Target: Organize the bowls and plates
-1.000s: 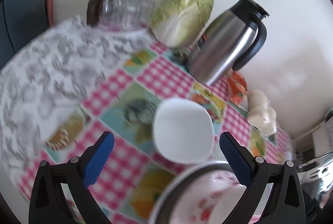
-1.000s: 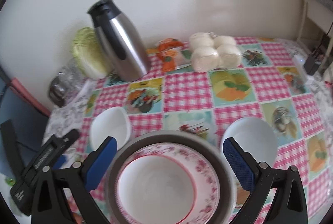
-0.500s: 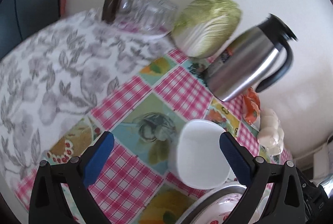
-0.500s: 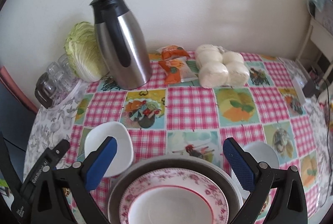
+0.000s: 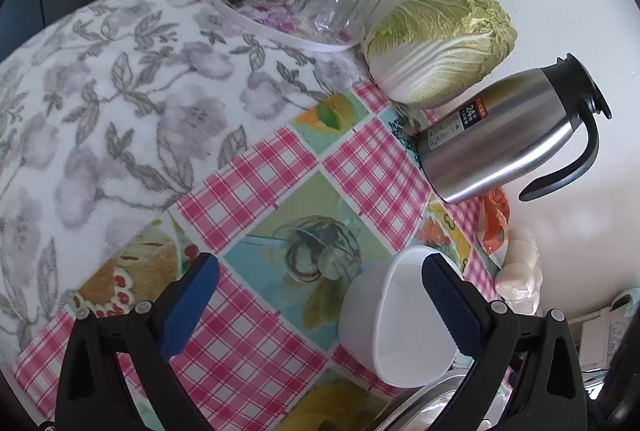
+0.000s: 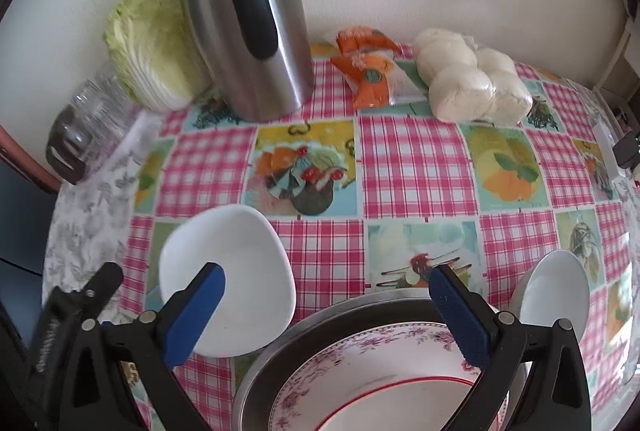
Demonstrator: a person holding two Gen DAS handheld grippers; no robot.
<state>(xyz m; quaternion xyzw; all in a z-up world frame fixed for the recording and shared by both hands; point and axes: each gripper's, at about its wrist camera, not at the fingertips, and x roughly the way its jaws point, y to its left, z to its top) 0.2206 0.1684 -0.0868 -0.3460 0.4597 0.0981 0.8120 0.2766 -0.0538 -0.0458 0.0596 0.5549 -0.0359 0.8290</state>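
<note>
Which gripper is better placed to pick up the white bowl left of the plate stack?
Left. The left gripper is open with the white bowl right at its fingertip; the right gripper faces the plate stack.

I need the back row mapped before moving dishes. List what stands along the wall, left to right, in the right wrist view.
Glass jars → napa cabbage → steel thermos jug → orange snack packets → bag of white buns.
</note>
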